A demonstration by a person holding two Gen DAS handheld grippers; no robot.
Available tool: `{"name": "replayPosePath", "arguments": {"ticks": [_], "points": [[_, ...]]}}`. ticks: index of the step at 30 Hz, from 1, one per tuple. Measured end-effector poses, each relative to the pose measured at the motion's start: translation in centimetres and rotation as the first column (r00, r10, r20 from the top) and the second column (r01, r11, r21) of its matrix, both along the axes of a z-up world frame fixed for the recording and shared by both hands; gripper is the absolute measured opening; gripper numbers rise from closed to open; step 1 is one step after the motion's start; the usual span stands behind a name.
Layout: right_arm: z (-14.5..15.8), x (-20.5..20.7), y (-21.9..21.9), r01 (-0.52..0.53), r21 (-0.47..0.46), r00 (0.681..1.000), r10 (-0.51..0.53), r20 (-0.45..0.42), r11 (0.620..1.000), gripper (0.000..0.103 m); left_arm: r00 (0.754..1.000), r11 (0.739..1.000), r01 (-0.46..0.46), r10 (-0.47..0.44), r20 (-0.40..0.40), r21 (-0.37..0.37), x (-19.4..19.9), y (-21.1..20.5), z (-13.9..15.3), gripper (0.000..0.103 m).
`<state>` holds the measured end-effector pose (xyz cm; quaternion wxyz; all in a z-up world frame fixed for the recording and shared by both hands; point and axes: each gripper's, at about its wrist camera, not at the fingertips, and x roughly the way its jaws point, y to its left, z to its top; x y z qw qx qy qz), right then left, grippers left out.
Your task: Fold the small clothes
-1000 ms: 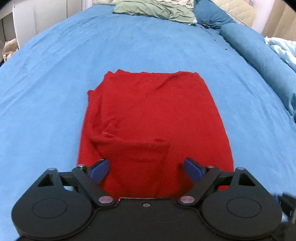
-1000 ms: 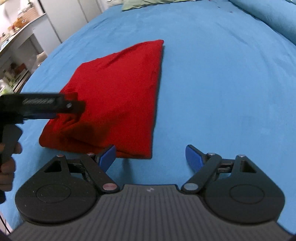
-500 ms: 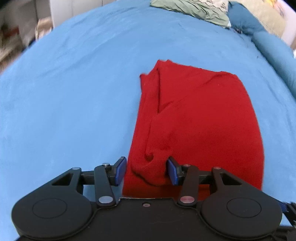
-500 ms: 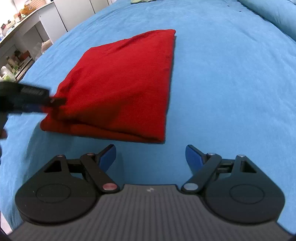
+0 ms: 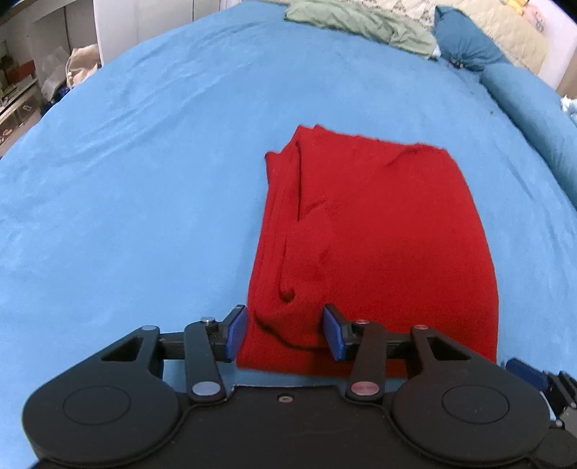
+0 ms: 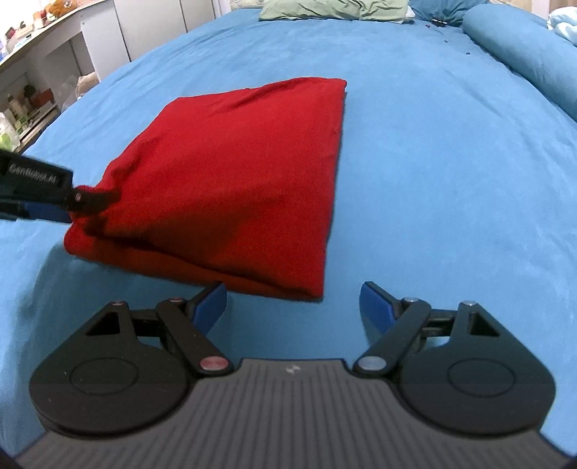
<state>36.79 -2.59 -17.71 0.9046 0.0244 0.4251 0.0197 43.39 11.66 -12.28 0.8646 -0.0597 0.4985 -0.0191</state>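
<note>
A folded red garment (image 5: 378, 238) lies on the blue bedsheet (image 5: 126, 180). My left gripper (image 5: 285, 332) has its blue pads either side of a bunched fold at the garment's near left corner, pressed into the cloth. In the right wrist view the same garment (image 6: 245, 169) lies ahead and to the left, and the left gripper (image 6: 77, 196) holds its left corner, lifted a little. My right gripper (image 6: 294, 306) is open and empty, hovering just before the garment's near right corner.
A green cloth (image 5: 360, 21) and pillows (image 5: 465, 47) lie at the head of the bed. A rolled blue duvet (image 6: 523, 54) runs along the right side. White cabinets (image 6: 151, 29) and cluttered shelves (image 6: 21, 108) stand beyond the left edge.
My left gripper has moved to the garment's left corner and closed on a fold of it. My right gripper has moved closer to the near right corner, staying open.
</note>
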Motion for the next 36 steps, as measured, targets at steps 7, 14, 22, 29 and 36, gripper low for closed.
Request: {"name": "replayPosePath", "arguments": {"ticks": [7,14,22,29,36], "points": [[0.2,0.0,0.2,-0.001,0.000,1.000,0.001,0.009,1.000,0.097,1.000,1.000,0.012,-0.013,-0.018,-0.020,0.2,-0.4,-0.3,0.022],[-0.5,0.2,0.9,-0.004,-0.009,1.000,0.004,-0.003,1.000,0.097,0.997,0.993,-0.072,0.068,-0.042,-0.097,1.8,0.9,-1.0,0.011],[-0.9,1.3,0.4,0.068,0.028,0.998,-0.069,0.010,0.997,0.097,0.998,0.989,-0.069,0.069,0.002,-0.128,0.5,1.1,1.1,0.007],[-1.5,1.4,1.3,0.082,-0.023,0.996,-0.081,0.046,0.996,0.096,0.994,0.980,-0.088,0.097,0.042,-0.178,0.3,1.6,2.9,0.007],[0.0,0.4,-0.1,0.249,-0.121,0.963,-0.233,0.134,0.961,0.081,0.991,0.974,-0.125,0.132,0.026,-0.189,-0.6,2.0,2.5,0.006]]}}
